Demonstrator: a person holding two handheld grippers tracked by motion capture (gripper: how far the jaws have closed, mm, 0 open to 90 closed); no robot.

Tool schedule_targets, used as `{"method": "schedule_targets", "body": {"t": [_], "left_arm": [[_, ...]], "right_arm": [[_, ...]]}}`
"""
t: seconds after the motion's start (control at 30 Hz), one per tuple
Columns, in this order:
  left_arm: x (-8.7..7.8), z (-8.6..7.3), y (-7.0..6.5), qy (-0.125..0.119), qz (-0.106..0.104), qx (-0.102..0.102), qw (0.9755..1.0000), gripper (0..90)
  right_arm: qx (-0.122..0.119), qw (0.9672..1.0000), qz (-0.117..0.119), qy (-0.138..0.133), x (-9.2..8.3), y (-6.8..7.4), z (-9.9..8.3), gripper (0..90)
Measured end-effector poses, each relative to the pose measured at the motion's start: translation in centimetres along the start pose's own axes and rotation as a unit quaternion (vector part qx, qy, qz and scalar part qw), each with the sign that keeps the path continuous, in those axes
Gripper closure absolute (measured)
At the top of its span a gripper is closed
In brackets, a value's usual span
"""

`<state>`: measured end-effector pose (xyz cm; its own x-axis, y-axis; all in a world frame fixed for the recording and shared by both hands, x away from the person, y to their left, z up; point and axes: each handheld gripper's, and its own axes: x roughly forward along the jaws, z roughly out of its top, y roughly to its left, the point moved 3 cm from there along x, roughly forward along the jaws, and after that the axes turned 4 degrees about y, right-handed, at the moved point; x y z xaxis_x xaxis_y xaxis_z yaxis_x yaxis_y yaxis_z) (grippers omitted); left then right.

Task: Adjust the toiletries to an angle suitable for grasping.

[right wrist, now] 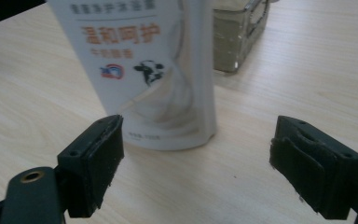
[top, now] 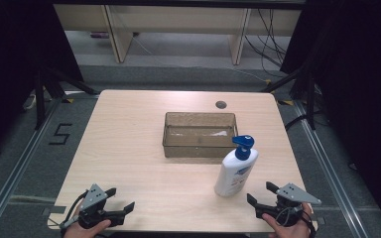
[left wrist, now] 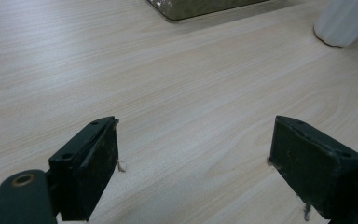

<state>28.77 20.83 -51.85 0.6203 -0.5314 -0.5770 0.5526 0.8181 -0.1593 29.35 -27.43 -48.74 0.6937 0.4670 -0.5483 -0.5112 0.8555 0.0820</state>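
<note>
Where the pale wood-grain worktop (top: 129, 148) fills the scene, one item lot is laid out as follows. Tray (top: 200, 135): clear brownish plastic, rectangular, open-topped, set right of centre toward the far half. Pump bottle (top: 235, 169): white body, blue pump head, printed label with a cow motif, standing upright just beside the tray's near right corner, apart from it. Left tongs (top: 121, 200): held in a hand (top: 87, 230) at the near left edge, jaws spread wide, nothing between them, bare worktop ahead. Right tongs (top: 262, 193): held at the near right edge, jaws likewise spread, released, with the bottle's base standing near and just ahead of them, untouched.
</note>
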Motion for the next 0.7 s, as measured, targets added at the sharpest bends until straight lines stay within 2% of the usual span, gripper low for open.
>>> {"method": "schedule_targets", "body": {"t": [0.07,0.1,0.17,0.2,0.3,0.33,0.37,0.5,0.53,0.7], "left_arm": [[0.03,0.01,0.01,-0.001,-0.001,0.0,1.0,14.8],[0.07,0.02,-0.03,-0.001,-0.003,0.002,1.0,14.9],[0.11,0.02,-0.08,-0.001,-0.003,0.002,1.0,14.9],[0.12,0.04,-0.12,0.001,-0.002,0.007,1.0,14.9],[0.13,0.07,-0.15,0.001,-0.002,0.01,0.9999,14.9],[0.14,0.08,-0.15,0.0,-0.002,0.009,1.0,14.9],[0.13,0.09,-0.11,0.0,-0.003,0.008,1.0,14.9],[0.12,0.1,-0.04,0.0,-0.003,0.006,1.0,14.8],[0.1,0.12,-0.07,-0.001,-0.004,0.008,1.0,14.9],[0.14,0.11,-0.13,-0.001,-0.005,0.009,0.9999,14.9]], "right_arm": [[-0.015,0.9999,-0.002,-0.007,0.14,0.23,0.16,19.1],[0.003,1.0,0.007,0.002,0.01,0.64,0.13,19.4],[0.007,1.0,0.007,-0.002,0.01,0.72,0.15,19.4],[0.0,1.0,0.005,-0.004,0.03,0.65,0.21,19.4],[0.003,0.9999,0.009,-0.004,-0.06,0.76,0.27,19.4],[-0.013,0.9999,0.005,-0.007,-0.02,0.55,0.31,19.4],[-0.018,0.9997,0.004,-0.013,0.0,0.49,0.4,19.4],[-0.016,0.9997,0.003,-0.018,-0.05,0.55,0.49,19.1],[-0.006,0.9997,0.007,-0.021,-0.01,0.68,0.51,18.4],[-0.012,0.9996,-0.002,-0.026,-0.15,0.47,0.64,17.3]]}}
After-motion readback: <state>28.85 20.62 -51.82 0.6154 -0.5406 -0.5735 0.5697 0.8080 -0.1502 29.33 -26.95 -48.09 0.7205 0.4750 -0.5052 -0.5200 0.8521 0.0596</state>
